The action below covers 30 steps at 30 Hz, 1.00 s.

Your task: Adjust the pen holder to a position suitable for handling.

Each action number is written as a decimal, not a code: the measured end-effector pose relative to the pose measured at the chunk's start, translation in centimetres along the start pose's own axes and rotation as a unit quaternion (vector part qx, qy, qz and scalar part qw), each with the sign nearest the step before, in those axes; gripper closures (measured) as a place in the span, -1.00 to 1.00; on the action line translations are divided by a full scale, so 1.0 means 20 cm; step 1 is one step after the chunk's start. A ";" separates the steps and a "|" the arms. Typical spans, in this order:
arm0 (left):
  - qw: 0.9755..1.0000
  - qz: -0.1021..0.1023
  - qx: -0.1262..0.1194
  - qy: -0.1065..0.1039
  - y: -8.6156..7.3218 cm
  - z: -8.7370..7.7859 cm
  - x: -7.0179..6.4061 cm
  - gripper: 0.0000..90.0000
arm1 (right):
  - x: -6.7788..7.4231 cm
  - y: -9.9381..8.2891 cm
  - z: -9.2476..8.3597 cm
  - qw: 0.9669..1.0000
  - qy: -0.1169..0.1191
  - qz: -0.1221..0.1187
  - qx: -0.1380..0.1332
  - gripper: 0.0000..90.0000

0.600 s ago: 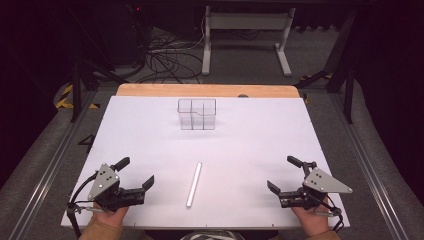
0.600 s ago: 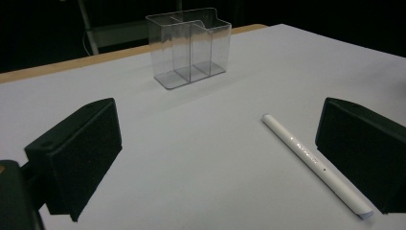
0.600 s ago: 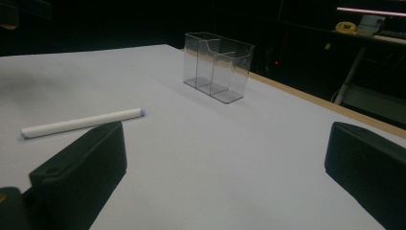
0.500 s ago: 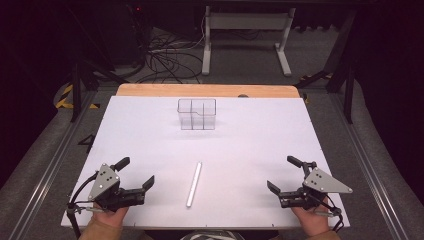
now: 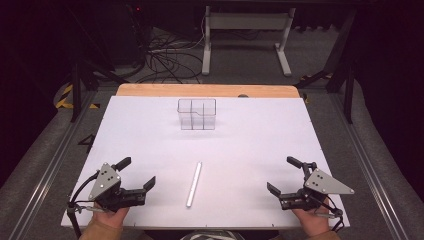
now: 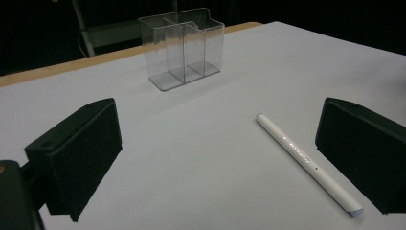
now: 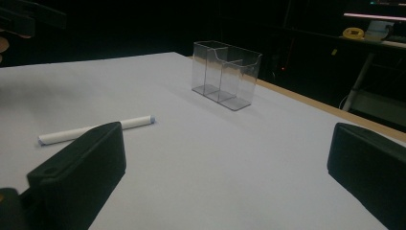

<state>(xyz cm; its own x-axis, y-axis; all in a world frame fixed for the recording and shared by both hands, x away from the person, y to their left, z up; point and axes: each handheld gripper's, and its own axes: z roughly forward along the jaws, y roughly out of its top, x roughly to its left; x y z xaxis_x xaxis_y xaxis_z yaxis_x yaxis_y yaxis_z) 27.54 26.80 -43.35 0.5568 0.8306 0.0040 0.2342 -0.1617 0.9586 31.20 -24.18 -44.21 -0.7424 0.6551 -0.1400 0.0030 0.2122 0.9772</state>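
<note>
A white pen [image 5: 194,183] lies on the white table [image 5: 250,150], near the front edge and midway between my two grippers. Farther back stands a clear plastic holder [image 5: 197,114] with several compartments, upright and with nothing in it. My left gripper [image 5: 136,172] rests at the front left, open, nothing between its jaws. My right gripper [image 5: 283,175] rests at the front right, likewise open and holding nothing. In the left gripper view the pen [image 6: 306,160] lies just inside the right jaw and the holder [image 6: 182,48] stands ahead. In the right gripper view the pen [image 7: 95,129] lies beyond the left jaw.
A wooden strip [image 5: 205,90] borders the table's far edge. Beyond it are a grey floor with cables [image 5: 165,50] and a white stand's legs [image 5: 245,35]. Metal rails [image 5: 45,170] run along both sides of the table.
</note>
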 end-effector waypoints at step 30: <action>0.998 0.011 0.035 -0.044 0.16 0.15 -0.11 -0.93 | 0.01 0.00 -0.01 1.000 0.004 -0.009 0.001 -0.91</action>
<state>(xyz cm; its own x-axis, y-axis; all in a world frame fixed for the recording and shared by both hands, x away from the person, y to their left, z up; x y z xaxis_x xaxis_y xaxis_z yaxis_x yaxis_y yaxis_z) 29.37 22.86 -41.12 0.6294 0.7771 -0.0023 0.2745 -0.2195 0.9362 30.92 -24.08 -44.19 -0.7472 0.6457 -0.1572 -0.0097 0.2260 0.9741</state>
